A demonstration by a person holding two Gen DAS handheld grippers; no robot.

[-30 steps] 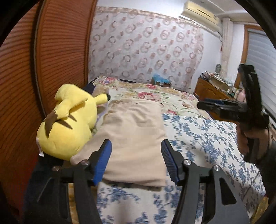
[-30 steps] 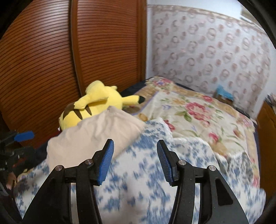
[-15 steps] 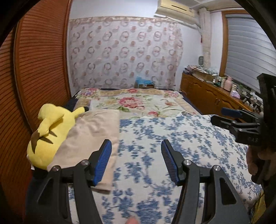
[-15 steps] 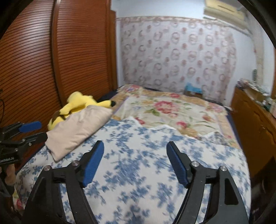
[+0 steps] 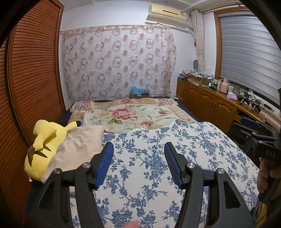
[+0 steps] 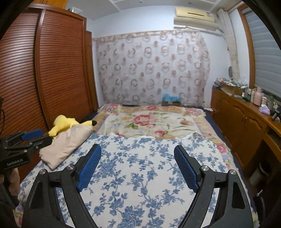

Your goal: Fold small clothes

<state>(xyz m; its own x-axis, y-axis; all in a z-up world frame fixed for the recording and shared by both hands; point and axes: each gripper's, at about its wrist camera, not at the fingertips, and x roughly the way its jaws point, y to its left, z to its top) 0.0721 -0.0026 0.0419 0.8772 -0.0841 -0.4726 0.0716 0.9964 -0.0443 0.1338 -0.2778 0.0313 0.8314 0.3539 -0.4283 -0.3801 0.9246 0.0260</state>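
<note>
Beige folded cloth (image 5: 77, 147) now lies left of both claws.

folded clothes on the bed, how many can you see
1: a beige folded garment at the left edge of the bed, leaning against the yellow plush toy. More could be hidden out of frame.

A yellow plush toy (image 5: 43, 145) lies at the bed's left edge beside a louvred wooden wardrobe (image 6: 43, 73); a blue-flowered cover (image 5: 158, 157) spreads over the near part of the bed and a rose-patterned blanket (image 6: 149, 122) over the far part. A ring-patterned curtain (image 5: 117, 64) hangs on the far wall below an air conditioner (image 5: 166, 14). A wooden sideboard (image 5: 207, 103) crowded with bottles runs along the right under window blinds (image 5: 249, 52).
</note>
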